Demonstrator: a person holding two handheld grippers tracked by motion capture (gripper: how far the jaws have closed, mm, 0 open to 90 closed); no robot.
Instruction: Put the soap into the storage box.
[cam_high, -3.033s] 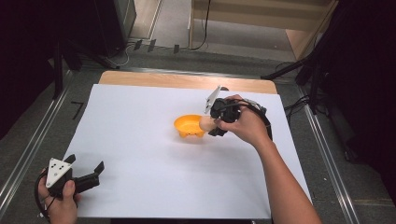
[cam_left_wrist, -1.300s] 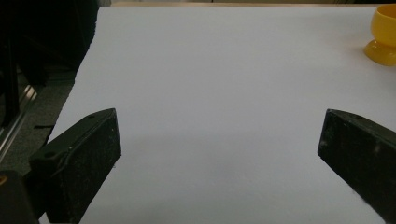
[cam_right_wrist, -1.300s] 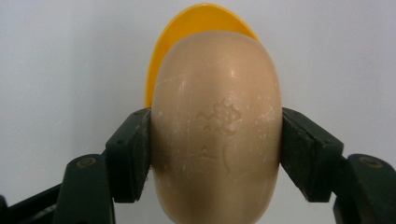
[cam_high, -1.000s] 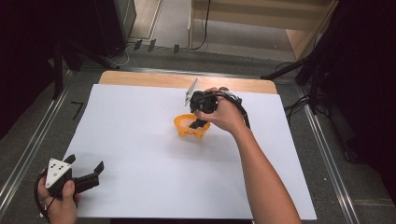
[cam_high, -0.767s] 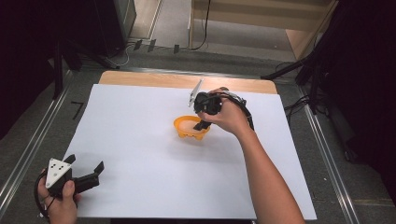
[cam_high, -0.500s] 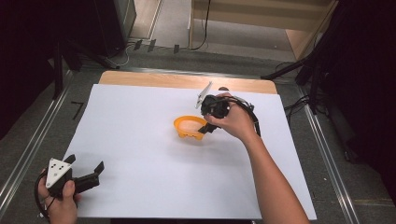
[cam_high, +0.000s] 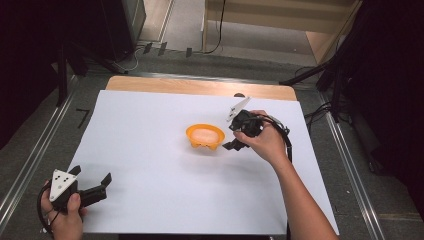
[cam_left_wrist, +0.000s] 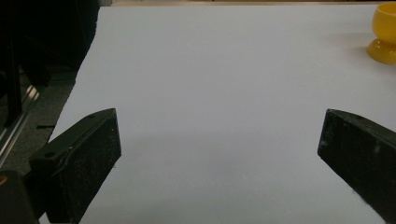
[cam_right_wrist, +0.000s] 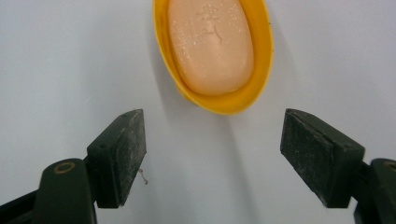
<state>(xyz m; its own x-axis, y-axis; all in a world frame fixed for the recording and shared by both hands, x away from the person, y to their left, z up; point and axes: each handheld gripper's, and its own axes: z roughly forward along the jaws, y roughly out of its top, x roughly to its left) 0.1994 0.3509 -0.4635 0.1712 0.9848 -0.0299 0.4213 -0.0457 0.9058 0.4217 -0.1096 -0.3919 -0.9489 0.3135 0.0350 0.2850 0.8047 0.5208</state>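
**Backing off the soap dish, jaws apart**

Holding my right gripper (cam_high: 234, 145) just beside the yellow soap dish (cam_high: 205, 137), on its right side in the high view, I've got nothing between the jaws. They have just been opening, and in the right gripper view they stand wide apart over bare white paper (cam_high: 150, 165), with the dish's near rim just beyond the tips and clear of both. The peach bar of soap (cam_right_wrist: 211, 44) lies flat inside the dish, filling most of the oval, its stamped mark facing up. The dish sits upright on the paper, near the middle of the sheet and a little toward the far edge.

My right hand (cam_high: 265, 142) wraps the gripper body, grey plate tilted up and away from me, cable looping back along my wrist.

Over at the near left corner of the sheet, my left gripper (cam_high: 95, 186) rests low, well apart from the dish. Its jaws are spread wide too, empty, pointing across the paper; the left gripper view catches the dish's footed base (cam_left_wrist: 383, 50) far off at the upper right.
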